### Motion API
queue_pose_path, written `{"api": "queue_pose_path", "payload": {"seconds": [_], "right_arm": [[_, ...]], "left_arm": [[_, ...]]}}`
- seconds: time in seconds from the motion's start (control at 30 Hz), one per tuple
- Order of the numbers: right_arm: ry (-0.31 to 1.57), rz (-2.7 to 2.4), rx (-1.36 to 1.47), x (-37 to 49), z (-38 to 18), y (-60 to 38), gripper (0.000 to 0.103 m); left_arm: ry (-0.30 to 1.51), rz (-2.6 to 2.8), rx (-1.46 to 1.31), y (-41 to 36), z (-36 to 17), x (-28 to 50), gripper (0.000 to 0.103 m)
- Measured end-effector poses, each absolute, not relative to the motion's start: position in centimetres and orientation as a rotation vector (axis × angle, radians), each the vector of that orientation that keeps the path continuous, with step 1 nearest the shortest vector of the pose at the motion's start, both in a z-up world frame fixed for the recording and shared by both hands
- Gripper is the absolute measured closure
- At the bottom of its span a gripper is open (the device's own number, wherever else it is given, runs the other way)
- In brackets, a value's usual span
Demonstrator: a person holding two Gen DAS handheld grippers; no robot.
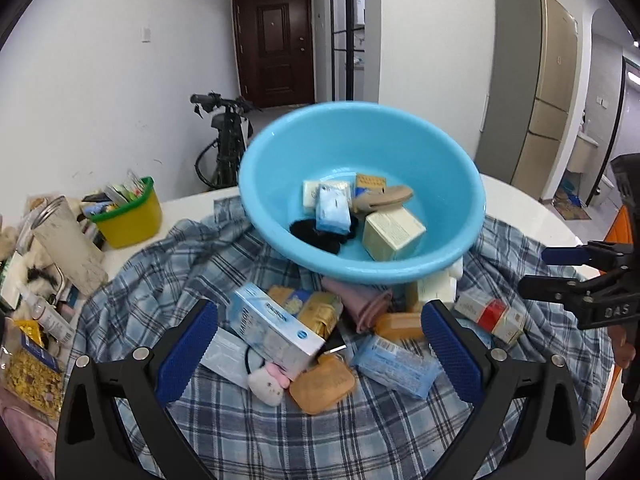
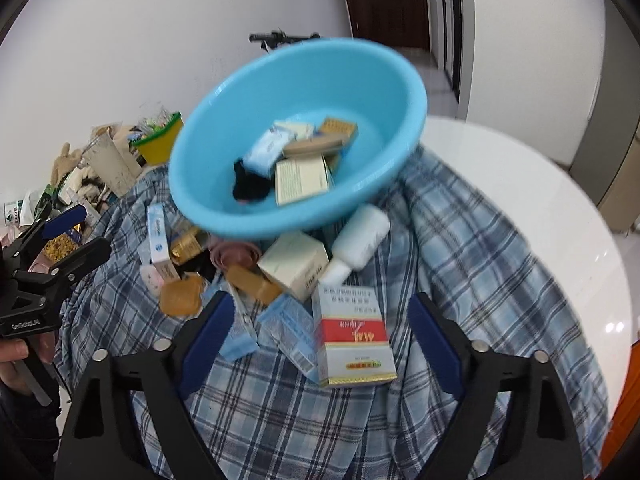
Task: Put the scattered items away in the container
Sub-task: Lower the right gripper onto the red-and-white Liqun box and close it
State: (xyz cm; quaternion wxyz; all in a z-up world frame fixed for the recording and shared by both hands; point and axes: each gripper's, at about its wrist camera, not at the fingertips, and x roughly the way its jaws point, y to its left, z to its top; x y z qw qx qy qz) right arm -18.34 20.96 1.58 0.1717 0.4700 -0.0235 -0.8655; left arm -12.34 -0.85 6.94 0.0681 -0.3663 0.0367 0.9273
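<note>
Blue plastic basin (image 1: 460,184) sits tilted on the plaid cloth (image 1: 248,420), propped on clutter; its underside and whatever supports it are hidden. Inside: cream box (image 1: 394,232), tissue pack (image 1: 332,210), something black (image 1: 312,234), partly covered. Left gripper (image 1: 320,344) jaws apart, nothing clamped, light-blue box (image 1: 276,330) between the pads with clearance. Right gripper (image 2: 320,344) also spread, red-and-white box (image 2: 352,336) between the fingers, untouched. Right wrist view is motion-blurred; box print unreadable. White bottle (image 2: 360,240) is half tucked under the basin rim.
</note>
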Motion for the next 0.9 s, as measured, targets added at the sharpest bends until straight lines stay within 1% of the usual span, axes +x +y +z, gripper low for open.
{"api": "queue_pose_path", "payload": {"seconds": [0.07,0.1,0.17,0.23,0.3,0.33,0.4,0.5,0.57,0.63,0.9], "right_arm": [[-0.107,-2.422,1.362,-18.8,0.6,21.4,0.022],[-0.13,-2.399,1.374,-19.0,0.2,21.6,0.025],[-0.182,-2.36,1.4,-19.4,-0.6,22.1,0.025],[-0.199,-2.339,1.411,-19.8,-1.3,22.4,0.026],[-0.204,-2.321,1.411,-20.1,-1.7,22.4,0.028],[-0.202,-2.313,1.419,-20.2,-2.0,22.4,0.029],[-0.177,-2.31,1.438,-20.6,-2.5,22.3,0.029],[-0.146,-2.291,1.473,-21.0,-3.5,22.1,0.036],[-0.137,-2.276,1.494,-21.2,-4.1,22.0,0.038],[-0.14,-2.261,1.511,-21.5,-4.9,22.0,0.043],[-0.164,-2.246,1.539,-22.1,-6.2,22.3,0.043]], "left_arm": [[0.121,2.781,-1.115,-0.5,6.4,-12.4,0.001],[0.116,2.773,-1.118,-0.4,6.1,-12.4,0.004],[0.104,2.753,-1.135,-0.3,5.7,-12.6,0.01],[0.102,2.738,-1.149,-0.1,5.2,-12.7,0.011],[0.109,2.735,-1.146,0.1,5.0,-12.7,0.017],[0.113,2.731,-1.151,0.2,4.8,-12.7,0.018],[0.116,2.727,-1.162,0.3,4.6,-12.8,0.018],[0.125,2.73,-1.166,0.3,4.4,-13.0,0.018],[0.122,2.73,-1.167,0.3,4.3,-13.0,0.018],[0.116,2.723,-1.168,0.3,4.2,-13.0,0.018],[0.143,2.703,-1.194,0.4,3.1,-13.1,0.018]]}}
